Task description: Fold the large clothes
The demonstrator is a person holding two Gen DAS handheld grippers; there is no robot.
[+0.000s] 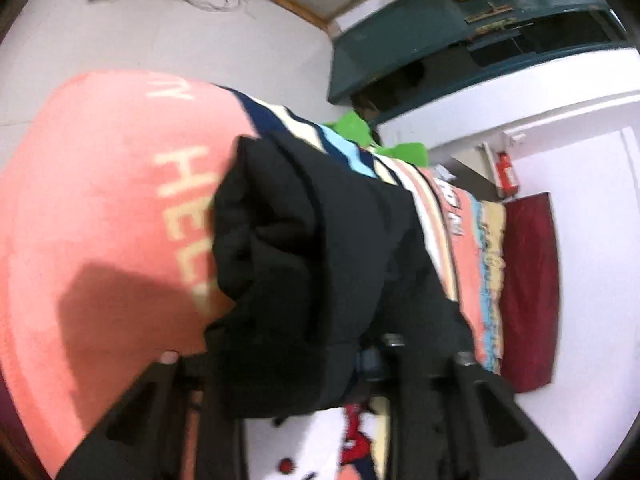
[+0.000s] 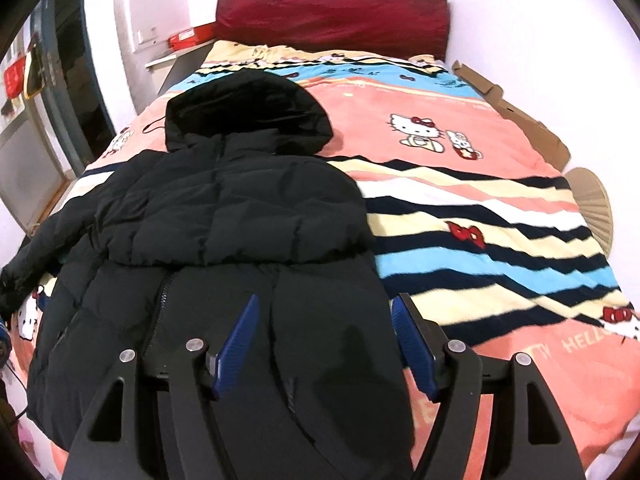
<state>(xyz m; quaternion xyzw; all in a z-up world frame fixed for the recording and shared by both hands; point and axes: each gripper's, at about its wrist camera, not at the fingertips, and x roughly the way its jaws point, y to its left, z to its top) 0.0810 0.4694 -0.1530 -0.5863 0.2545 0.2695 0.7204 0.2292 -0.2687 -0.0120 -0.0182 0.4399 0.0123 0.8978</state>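
Observation:
A black hooded puffer jacket lies front-up on the striped pink Hello Kitty blanket, hood toward the headboard. Its right sleeve is folded across the chest; its left sleeve hangs out toward the left bed edge. My right gripper hovers open over the jacket's lower right part, blue pads apart and empty. In the left wrist view, my left gripper is shut on a bunched sleeve of the jacket and holds it raised above the blanket; the fabric hides its fingertips.
A dark red headboard stands against the white wall. Cardboard pieces and a woven fan lie along the bed's right edge. A teal door frame and something green are beyond the bed on the left.

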